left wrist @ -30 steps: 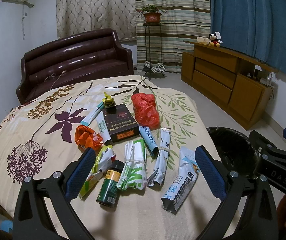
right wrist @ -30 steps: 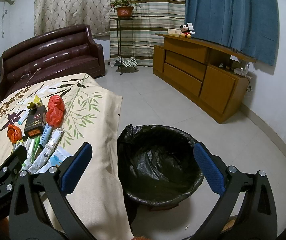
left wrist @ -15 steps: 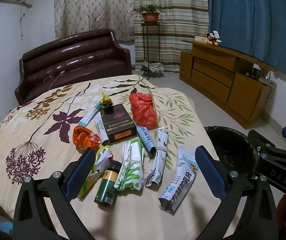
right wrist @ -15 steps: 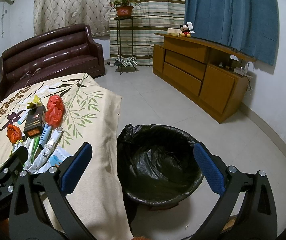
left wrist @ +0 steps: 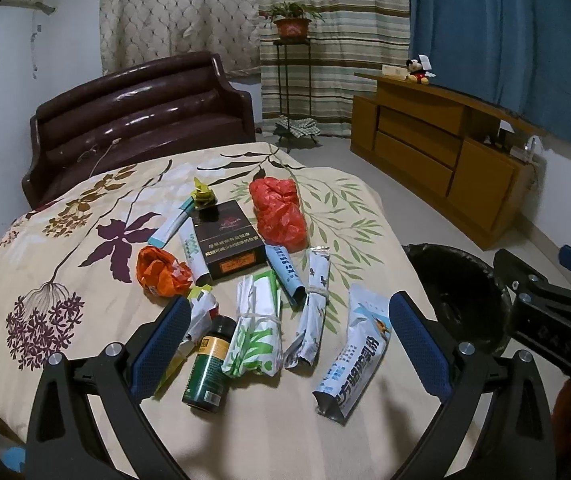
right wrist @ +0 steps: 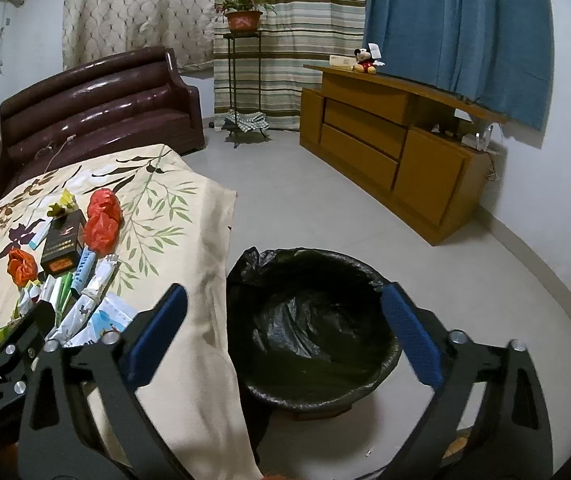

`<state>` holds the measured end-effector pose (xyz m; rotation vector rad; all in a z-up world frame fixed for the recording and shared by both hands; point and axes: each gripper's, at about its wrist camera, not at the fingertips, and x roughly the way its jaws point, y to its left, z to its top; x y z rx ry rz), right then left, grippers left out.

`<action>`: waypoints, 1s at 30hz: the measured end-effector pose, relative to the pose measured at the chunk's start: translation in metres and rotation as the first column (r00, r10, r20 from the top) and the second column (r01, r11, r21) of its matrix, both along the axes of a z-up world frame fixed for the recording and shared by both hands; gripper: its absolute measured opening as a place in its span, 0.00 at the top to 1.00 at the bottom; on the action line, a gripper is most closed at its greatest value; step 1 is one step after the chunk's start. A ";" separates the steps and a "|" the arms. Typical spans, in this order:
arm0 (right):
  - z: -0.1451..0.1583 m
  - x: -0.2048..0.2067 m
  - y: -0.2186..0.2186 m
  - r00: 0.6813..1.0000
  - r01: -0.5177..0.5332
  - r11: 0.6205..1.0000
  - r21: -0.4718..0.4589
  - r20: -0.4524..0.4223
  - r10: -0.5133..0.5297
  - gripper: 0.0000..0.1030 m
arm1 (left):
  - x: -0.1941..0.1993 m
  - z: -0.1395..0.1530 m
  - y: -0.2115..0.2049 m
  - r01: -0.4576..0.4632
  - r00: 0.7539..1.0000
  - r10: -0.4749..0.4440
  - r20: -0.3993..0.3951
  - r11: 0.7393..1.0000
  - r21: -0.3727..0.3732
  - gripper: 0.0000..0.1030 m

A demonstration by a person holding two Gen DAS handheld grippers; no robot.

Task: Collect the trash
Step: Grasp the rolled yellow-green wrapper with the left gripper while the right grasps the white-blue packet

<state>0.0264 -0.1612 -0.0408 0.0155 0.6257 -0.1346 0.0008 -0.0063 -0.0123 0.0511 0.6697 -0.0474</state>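
Trash: we are seeing wrappers, a dark box [left wrist: 229, 242], a green can [left wrist: 208, 364] and a red bag [left wrist: 279, 212] lying on the floral cloth [left wrist: 65, 248].
Left gripper [left wrist: 285, 340]: we are holding it spread wide over the near litter, gripping nothing.
Right gripper [right wrist: 283, 336]: its jaws have just been closing slightly; we are seeing them wide apart, empty, above the black-lined bin [right wrist: 313, 320].
Bin: standing on the floor, right of the cloth.
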 end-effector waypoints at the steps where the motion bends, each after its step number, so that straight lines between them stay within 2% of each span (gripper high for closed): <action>1: 0.002 0.002 0.002 1.000 0.000 1.000 -0.001 -0.004 0.000 0.16 | 0.000 0.000 0.002 0.003 1.000 -0.003 -0.007 1.000 -0.004 0.06; 5: 0.000 0.001 0.009 1.000 -0.013 1.000 -0.010 -0.019 0.013 0.18 | 0.003 0.000 0.013 0.002 1.000 -0.003 -0.022 1.000 -0.008 0.06; 12: -0.003 0.006 0.017 0.998 -0.038 0.999 -0.004 -0.050 0.038 0.25 | 0.001 -0.001 0.042 -0.012 1.000 0.013 -0.016 0.999 0.031 0.07; 18: -0.006 0.008 0.027 0.995 -0.065 0.998 -0.003 -0.072 0.064 0.26 | 0.000 -0.006 0.073 -0.050 0.998 0.052 -0.037 0.998 0.040 0.07; 21: -0.007 0.010 0.033 0.994 -0.073 0.997 -0.003 -0.080 0.072 0.26 | 0.001 -0.008 0.084 -0.060 0.997 0.061 -0.042 0.997 0.045 0.11; 23: -0.009 0.012 0.036 0.993 -0.078 0.997 -0.002 -0.086 0.077 0.26 | 0.003 -0.010 0.089 -0.061 0.997 0.064 -0.052 0.997 0.046 0.23; 24: -0.009 0.013 0.038 0.993 -0.081 0.997 -0.001 -0.089 0.081 0.26 | 0.004 -0.011 0.090 -0.056 0.997 0.059 -0.059 0.997 0.044 0.26; 27: -0.010 0.015 0.043 0.991 -0.089 0.996 -0.001 -0.096 0.089 0.26 | 0.010 -0.016 0.094 -0.033 0.995 0.035 -0.096 0.999 0.017 0.27; 30: -0.011 0.016 0.047 0.990 -0.097 0.995 -0.003 -0.102 0.096 0.26 | 0.012 -0.022 0.096 -0.014 0.994 0.019 -0.108 0.999 0.040 0.30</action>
